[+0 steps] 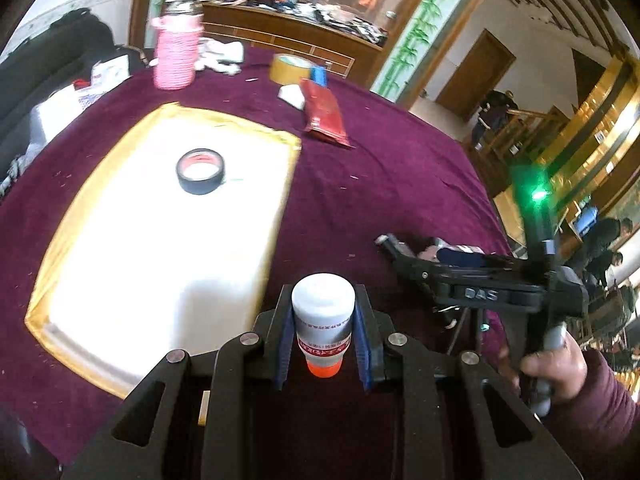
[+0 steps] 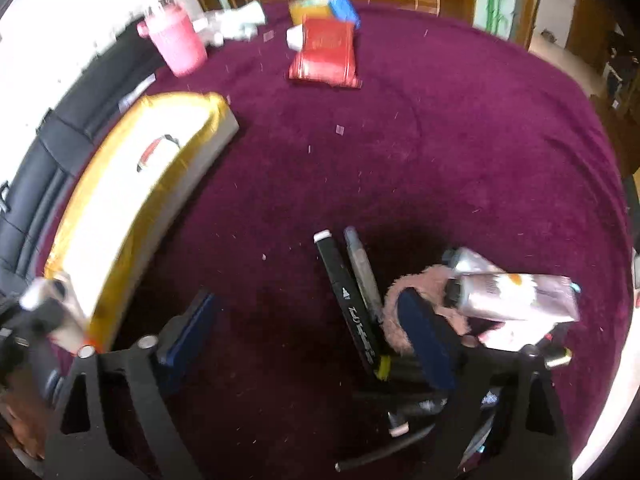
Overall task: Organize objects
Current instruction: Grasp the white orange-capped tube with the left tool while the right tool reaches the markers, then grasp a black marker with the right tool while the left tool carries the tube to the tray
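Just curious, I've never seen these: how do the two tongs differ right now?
The left tongs are shut on a small white bottle; the right tongs are open and hold nothing. The left ones are beside the tray, while the right ones are over a pile of markers. Both have blue pads and point down at the purple tablecloth.

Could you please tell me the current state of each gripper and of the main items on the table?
left gripper: shut on the small white bottle.
small white bottle: held between the pads, orange end toward the camera.
right gripper: open, nothing between the fingers.
black tape roll: lying flat in the tray.
tray: on the tablecloth, holding only the tape roll.
black marker: capped, lying on the cloth.
red packet: lying flat.
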`<action>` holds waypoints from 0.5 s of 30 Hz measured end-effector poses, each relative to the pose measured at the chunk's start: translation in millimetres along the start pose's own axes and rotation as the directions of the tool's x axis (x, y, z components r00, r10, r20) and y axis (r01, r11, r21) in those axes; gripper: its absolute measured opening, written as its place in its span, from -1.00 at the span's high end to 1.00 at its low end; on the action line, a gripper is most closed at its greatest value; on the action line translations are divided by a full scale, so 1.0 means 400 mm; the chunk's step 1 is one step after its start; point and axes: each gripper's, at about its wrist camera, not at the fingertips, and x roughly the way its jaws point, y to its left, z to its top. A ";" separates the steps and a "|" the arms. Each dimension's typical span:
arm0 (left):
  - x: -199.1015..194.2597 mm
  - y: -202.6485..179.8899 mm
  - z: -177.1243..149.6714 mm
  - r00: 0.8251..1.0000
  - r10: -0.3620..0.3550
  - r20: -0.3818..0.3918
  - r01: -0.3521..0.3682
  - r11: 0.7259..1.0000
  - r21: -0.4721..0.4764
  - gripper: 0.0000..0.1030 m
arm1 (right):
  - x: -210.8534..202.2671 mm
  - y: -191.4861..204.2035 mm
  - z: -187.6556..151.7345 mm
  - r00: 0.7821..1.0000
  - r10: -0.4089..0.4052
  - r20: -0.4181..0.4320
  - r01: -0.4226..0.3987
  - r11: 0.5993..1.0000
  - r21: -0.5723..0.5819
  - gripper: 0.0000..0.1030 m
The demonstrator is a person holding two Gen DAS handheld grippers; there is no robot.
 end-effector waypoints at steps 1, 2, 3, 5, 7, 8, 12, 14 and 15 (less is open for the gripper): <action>-0.007 0.025 0.000 1.000 0.001 0.000 -0.001 1.000 -0.014 0.56 | 0.016 -0.008 0.000 1.000 -0.006 -0.024 0.006 1.000 0.004 -0.53; -0.013 0.043 -0.001 1.000 0.002 0.001 -0.002 1.000 -0.022 0.56 | 0.038 -0.019 0.000 0.998 -0.008 -0.056 0.009 1.000 0.015 -0.39; -0.018 0.065 0.000 1.000 0.004 0.002 -0.004 0.999 -0.032 0.56 | 0.048 -0.028 0.000 0.998 -0.010 -0.069 0.012 1.000 0.024 -0.27; -0.025 0.096 -0.001 1.000 0.005 0.001 -0.005 0.999 -0.044 0.56 | 0.052 -0.040 0.002 0.997 -0.010 -0.079 0.014 0.999 0.039 -0.21; -0.025 0.126 0.002 1.000 0.005 -0.003 -0.005 0.999 -0.051 0.56 | 0.058 -0.046 0.002 0.995 -0.006 -0.098 0.012 0.999 0.052 -0.14; -0.024 0.136 0.002 1.000 0.004 -0.006 -0.004 0.999 -0.053 0.56 | 0.059 -0.043 -0.001 0.995 -0.014 -0.102 0.019 0.999 0.048 -0.13; -0.018 0.167 0.010 1.000 -0.001 -0.017 0.000 0.998 -0.056 0.56 | 0.060 -0.021 -0.014 0.990 -0.068 -0.121 0.070 0.997 0.013 0.11; -0.017 0.181 0.020 1.000 -0.002 -0.019 0.001 0.999 -0.054 0.56 | 0.057 -0.012 -0.018 0.986 -0.114 -0.121 0.114 0.993 -0.004 0.32; -0.017 0.186 0.025 1.000 -0.002 -0.019 0.001 0.999 -0.052 0.56 | 0.056 -0.011 -0.018 0.985 -0.127 -0.120 0.128 0.992 -0.002 0.51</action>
